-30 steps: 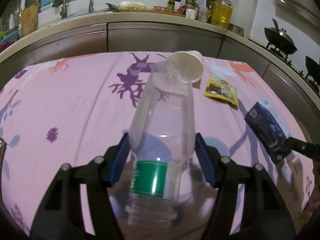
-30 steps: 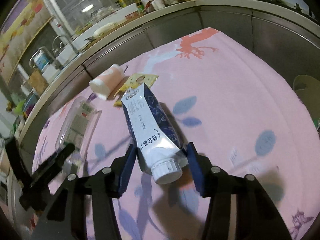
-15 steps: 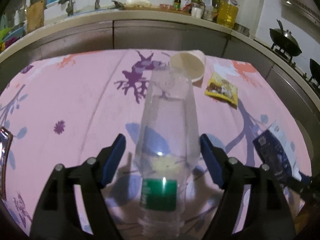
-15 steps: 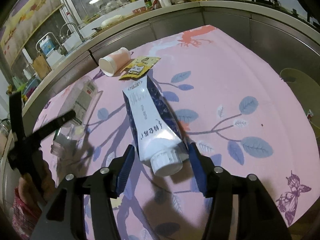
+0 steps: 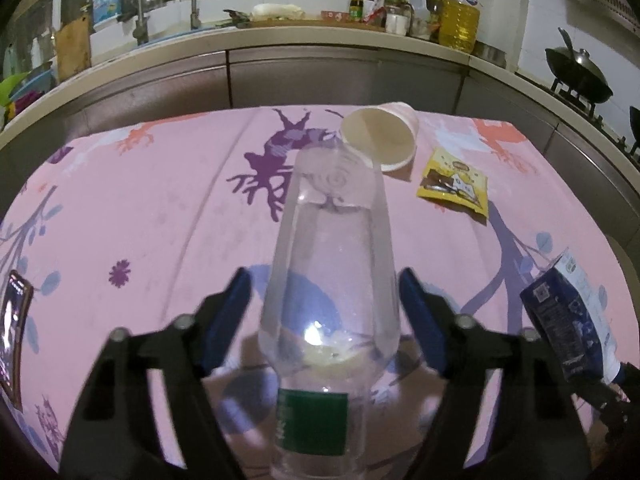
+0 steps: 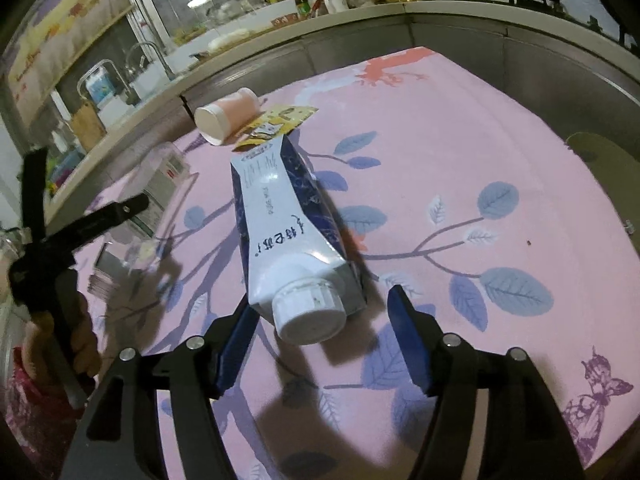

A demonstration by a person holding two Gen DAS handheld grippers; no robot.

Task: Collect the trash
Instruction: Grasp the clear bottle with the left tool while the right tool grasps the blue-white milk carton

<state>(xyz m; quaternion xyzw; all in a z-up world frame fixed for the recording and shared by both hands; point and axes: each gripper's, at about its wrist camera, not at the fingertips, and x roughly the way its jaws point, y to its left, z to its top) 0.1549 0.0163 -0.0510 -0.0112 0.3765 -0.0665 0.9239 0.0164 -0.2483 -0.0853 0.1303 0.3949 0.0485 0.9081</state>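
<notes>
Lying between your left gripper's (image 5: 322, 312) blue pads (image 5: 226, 320), the clear plastic bottle (image 5: 330, 280) points base-first away from you, its green label (image 5: 312, 420) and neck toward the camera. The jaws stand wide, with a visible gap between each pad and the bottle's sides, so nothing is clamped there. Whether the bottle rests on the cloth or is raised off it, you cannot tell from this view.

Your right gripper (image 6: 324, 332) is likewise spread wide around the blue-and-white milk carton (image 6: 280, 216), which lies with its white screw cap (image 6: 310, 312) toward you; the left pad sits just beside the carton's corner, the right pad clearly apart from it.

Beyond the bottle's base, a paper cup (image 5: 380, 138) lies on its side with its mouth facing you, and just to its right a yellow snack wrapper (image 5: 454, 186) lies flat. All of it sits on the pink tablecloth (image 5: 140, 208) printed with leaves and branches. A phone (image 5: 14, 332) lies at the cloth's left edge. Behind runs a kitchen counter (image 5: 320, 40) with bottles and a sink tap.
</notes>
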